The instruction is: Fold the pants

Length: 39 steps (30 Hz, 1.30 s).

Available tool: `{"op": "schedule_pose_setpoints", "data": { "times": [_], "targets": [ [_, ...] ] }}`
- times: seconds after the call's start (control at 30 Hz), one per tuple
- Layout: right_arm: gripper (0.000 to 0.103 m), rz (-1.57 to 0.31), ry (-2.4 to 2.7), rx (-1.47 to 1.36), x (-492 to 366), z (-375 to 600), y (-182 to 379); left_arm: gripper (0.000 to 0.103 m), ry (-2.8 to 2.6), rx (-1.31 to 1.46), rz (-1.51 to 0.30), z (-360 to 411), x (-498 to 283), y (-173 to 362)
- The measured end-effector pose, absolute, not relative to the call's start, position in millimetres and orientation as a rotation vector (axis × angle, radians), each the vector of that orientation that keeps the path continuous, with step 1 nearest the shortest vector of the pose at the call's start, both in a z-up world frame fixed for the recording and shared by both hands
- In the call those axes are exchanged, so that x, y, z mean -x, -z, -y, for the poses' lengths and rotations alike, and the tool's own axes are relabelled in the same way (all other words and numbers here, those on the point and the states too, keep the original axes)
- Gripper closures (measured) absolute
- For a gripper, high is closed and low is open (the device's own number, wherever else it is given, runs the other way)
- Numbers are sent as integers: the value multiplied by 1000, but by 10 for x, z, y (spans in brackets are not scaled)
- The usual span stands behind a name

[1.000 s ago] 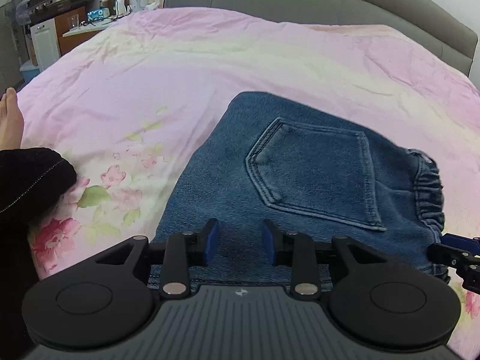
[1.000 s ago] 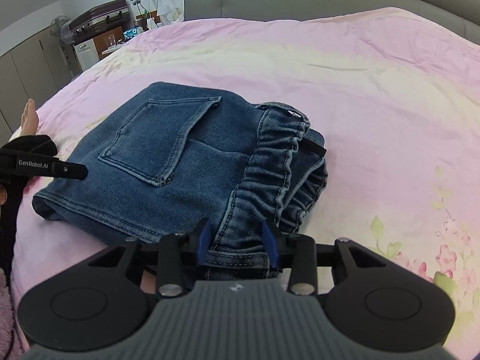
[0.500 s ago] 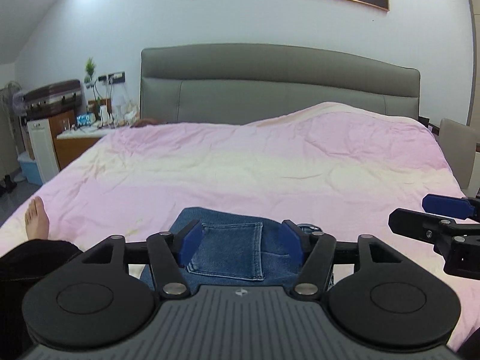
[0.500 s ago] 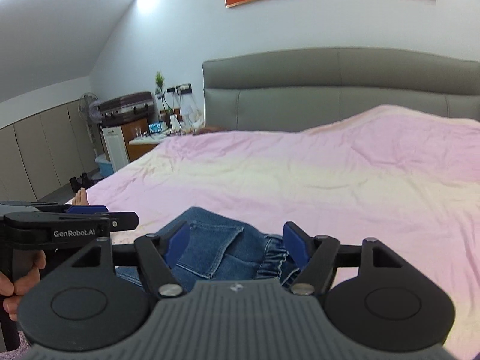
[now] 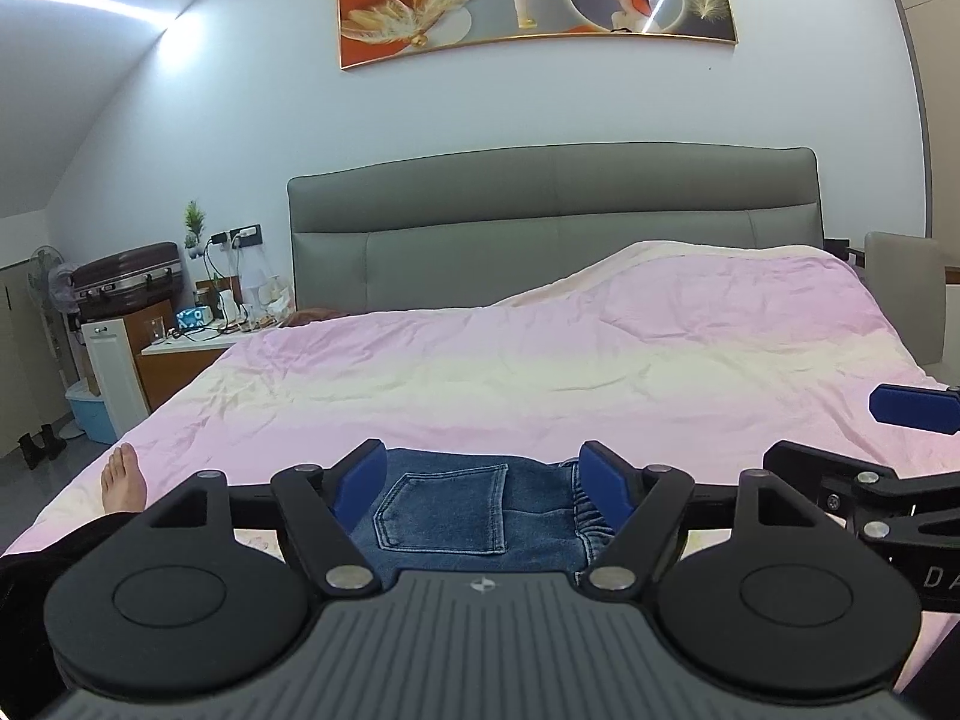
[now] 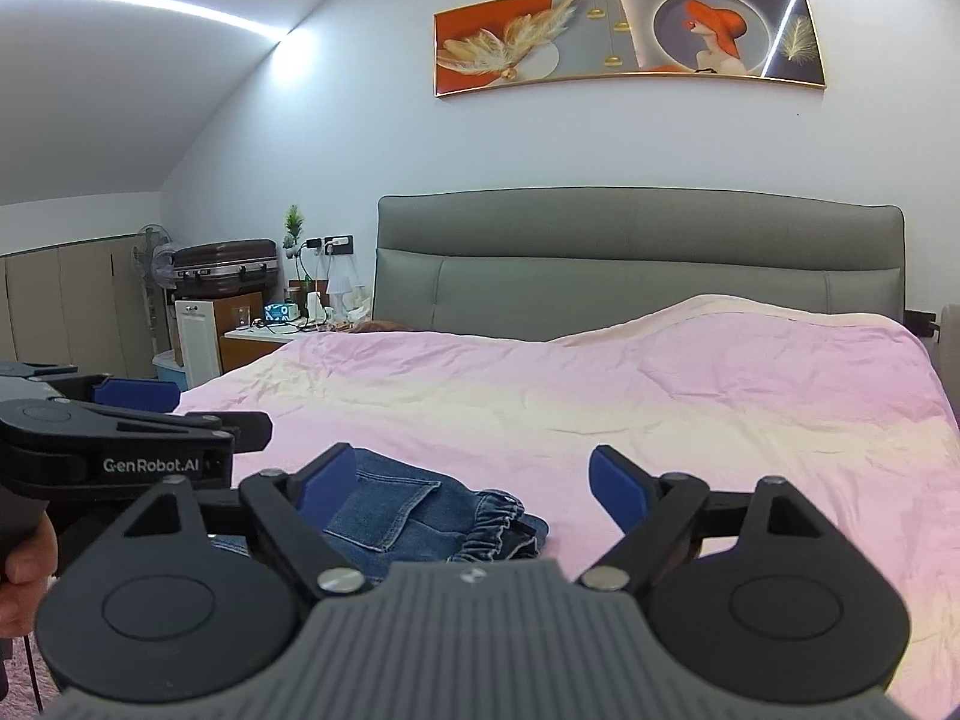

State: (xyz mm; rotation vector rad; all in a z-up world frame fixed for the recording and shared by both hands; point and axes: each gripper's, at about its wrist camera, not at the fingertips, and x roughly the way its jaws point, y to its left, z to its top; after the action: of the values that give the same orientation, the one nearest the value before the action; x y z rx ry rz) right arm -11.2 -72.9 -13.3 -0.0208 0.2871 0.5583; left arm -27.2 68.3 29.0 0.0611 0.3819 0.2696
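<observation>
The blue denim pants (image 5: 474,516) lie folded into a compact stack near the foot of the pink bed, back pocket up and elastic waistband to the right. They also show in the right wrist view (image 6: 420,522). My left gripper (image 5: 483,483) is open and empty, raised above and behind the pants. My right gripper (image 6: 474,486) is open and empty, also raised, to the right of the left one. Each gripper shows at the edge of the other's view.
The pink duvet (image 5: 540,372) covers the bed up to a grey headboard (image 5: 552,228). A cluttered nightstand (image 5: 198,336) and a suitcase (image 5: 126,276) stand at the left. A bare foot (image 5: 123,483) rests at the bed's left edge.
Both grippers have opened wide, let go of the pants and lifted back and up, so the views now tilt toward the headboard and wall. The pants stay folded on the bed.
</observation>
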Motion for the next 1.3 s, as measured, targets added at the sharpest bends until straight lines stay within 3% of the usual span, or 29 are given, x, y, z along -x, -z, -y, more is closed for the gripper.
{"op": "schedule_pose_setpoints", "data": {
  "times": [0.13,0.43,1.3],
  "targets": [
    [13,-301,-537,50,116,680,227,5,-283,-61,-397,-672,296,-237],
    [5,-327,-502,43,109,643,426,5,-322,-12,-444,-771,293,-4],
    [5,-412,-463,45,31,638,546,5,-311,0,-490,-788,308,73]
  ]
}}
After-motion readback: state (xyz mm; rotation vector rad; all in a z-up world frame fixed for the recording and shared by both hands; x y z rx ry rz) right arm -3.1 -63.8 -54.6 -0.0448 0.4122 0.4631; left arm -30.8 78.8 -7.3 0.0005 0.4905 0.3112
